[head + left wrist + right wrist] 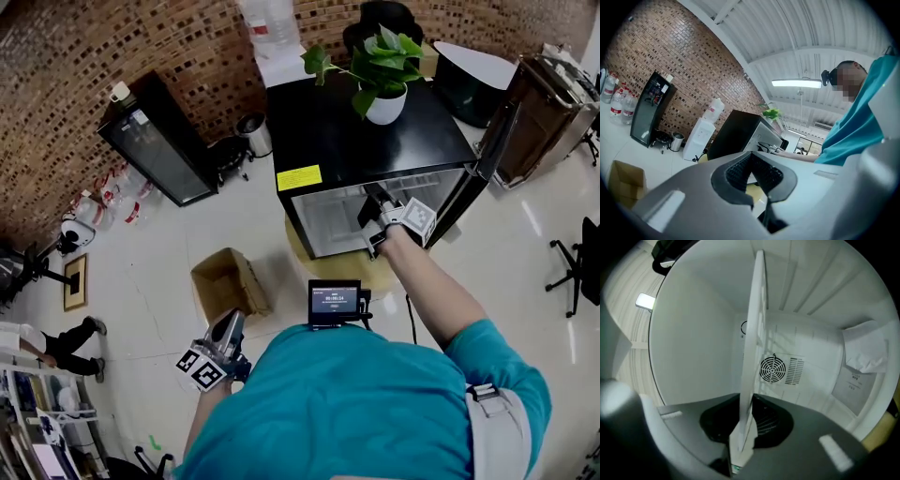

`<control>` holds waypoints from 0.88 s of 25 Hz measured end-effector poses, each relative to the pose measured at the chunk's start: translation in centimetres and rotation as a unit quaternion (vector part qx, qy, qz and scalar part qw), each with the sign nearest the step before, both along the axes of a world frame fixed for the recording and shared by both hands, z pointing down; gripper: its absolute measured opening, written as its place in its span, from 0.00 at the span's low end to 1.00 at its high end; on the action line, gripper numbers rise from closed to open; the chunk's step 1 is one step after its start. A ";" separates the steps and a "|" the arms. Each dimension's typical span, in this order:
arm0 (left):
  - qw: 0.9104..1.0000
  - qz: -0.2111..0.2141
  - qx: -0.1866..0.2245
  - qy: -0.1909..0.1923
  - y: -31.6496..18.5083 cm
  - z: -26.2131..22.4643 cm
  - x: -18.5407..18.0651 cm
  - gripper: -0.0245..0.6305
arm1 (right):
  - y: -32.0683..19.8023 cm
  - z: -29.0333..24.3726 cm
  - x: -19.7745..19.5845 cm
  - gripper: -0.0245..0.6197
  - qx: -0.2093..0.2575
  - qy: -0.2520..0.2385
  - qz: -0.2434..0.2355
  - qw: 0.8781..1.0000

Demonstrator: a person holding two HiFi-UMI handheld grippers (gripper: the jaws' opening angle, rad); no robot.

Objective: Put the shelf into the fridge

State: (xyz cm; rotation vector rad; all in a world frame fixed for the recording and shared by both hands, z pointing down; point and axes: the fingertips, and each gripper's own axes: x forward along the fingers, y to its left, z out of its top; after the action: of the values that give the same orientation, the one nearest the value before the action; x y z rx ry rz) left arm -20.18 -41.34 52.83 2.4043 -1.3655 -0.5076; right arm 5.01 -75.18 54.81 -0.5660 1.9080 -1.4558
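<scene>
Head view: the right gripper [377, 228] reaches into the open black fridge [375, 141] at 12 o'clock. A potted plant [380, 80] stands on top. The left gripper [222, 339] hangs at 7 o'clock.

Left gripper view: jaws together, nothing between them.

Right gripper view: jaws clenched on the white shelf [753, 348], seen edge-on inside the fridge's white cavity.

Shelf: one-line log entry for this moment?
right hand-held gripper: shut on shelf | shelf: partly inside fridge | left hand-held gripper: shut, empty
</scene>
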 end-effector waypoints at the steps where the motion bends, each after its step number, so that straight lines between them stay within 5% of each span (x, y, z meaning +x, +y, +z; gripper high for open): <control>1: 1.000 -0.002 -0.004 0.004 0.6 -0.1 0.4 0.04 | 1.1 0.2 0.6 0.13 -0.016 0.017 -0.003 1.000; 11: 0.999 0.026 0.009 0.016 8.7 1.6 -1.3 0.04 | 13.0 2.7 1.4 0.03 0.009 0.046 -0.041 0.998; 17: 0.996 0.081 0.038 0.009 15.6 -1.6 -3.6 0.04 | 23.6 -0.6 3.3 0.04 0.054 0.061 -0.003 0.997; 22: 0.990 0.141 0.024 0.004 20.9 -2.0 -9.8 0.04 | 33.8 -2.6 0.0 0.04 0.039 0.108 0.046 0.992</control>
State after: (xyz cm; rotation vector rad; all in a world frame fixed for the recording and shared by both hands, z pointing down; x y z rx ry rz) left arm -29.99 -20.41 50.79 2.5745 -0.9948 -0.4776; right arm 5.03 -41.36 52.24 -0.7908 2.0663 -1.2994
